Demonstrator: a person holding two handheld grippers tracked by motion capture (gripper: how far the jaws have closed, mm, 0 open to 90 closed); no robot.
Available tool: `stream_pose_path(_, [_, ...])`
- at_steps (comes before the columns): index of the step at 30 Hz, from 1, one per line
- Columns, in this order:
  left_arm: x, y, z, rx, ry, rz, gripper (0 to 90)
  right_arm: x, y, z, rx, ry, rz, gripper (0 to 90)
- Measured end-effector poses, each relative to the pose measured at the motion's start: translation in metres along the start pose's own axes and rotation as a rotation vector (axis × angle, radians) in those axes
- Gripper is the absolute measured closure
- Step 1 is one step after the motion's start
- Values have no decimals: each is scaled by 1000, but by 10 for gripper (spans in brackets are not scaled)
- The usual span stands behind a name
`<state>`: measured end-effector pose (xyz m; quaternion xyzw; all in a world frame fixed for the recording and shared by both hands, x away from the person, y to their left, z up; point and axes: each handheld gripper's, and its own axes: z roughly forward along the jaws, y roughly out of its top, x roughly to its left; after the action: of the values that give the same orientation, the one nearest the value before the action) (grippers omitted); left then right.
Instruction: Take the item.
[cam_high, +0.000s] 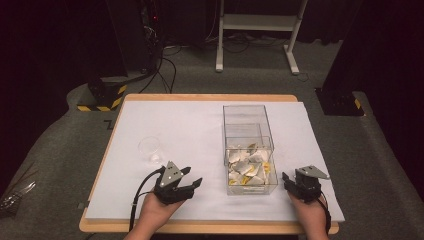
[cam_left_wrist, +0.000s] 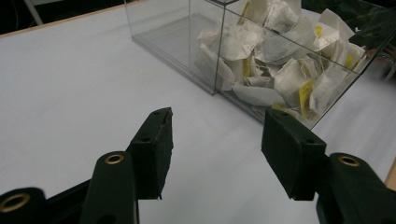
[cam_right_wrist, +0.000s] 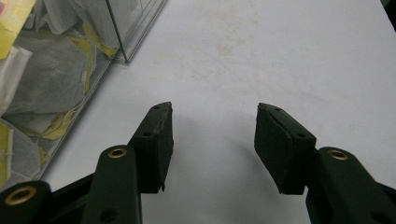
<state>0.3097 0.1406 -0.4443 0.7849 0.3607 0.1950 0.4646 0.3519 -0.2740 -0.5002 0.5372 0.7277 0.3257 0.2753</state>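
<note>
Clear box (cam_high: 248, 150) of tea bags (cam_high: 248, 167) near the table's (cam_high: 200, 125) front edge, within easy reach; left gripper (cam_high: 192, 181) and right gripper (cam_high: 286, 179) flanking it, both released, empty. Small cup (cam_high: 150, 149) toward left edge, ready for a bag.

From my high view the white table sheet (cam_high: 180, 125) is evenly lit from above while the room behind falls to near black. The picture is soft and grainy. The clear box (cam_high: 248, 145) catches faint glare on its walls. In my gripper views the near jaws blur slightly and cast soft shadows.
</note>
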Motion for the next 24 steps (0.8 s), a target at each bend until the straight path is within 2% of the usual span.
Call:
stream_pose_path(14, [-4,17,11,-38,-40,-23,462,1,0,0,3,1,-5,471])
stream_pose_path(15, [-10,18,14,-72,-53,-97,463,1,0,0,3,1,-5,471])
stream_pose_path(16, [-10,19,15,-73,-55,-101,462,1,0,0,3,1,-5,470])
stream_pose_path(21, [-10,25,19,-46,-67,-34,463,1,0,0,3,1,-9,471])
stream_pose_path(22, [-14,26,21,-75,-68,-78,463,1,0,0,3,1,-9,471])
stream_pose_path(24, [-12,29,21,-35,-70,-9,460,1,0,0,3,1,-9,471])
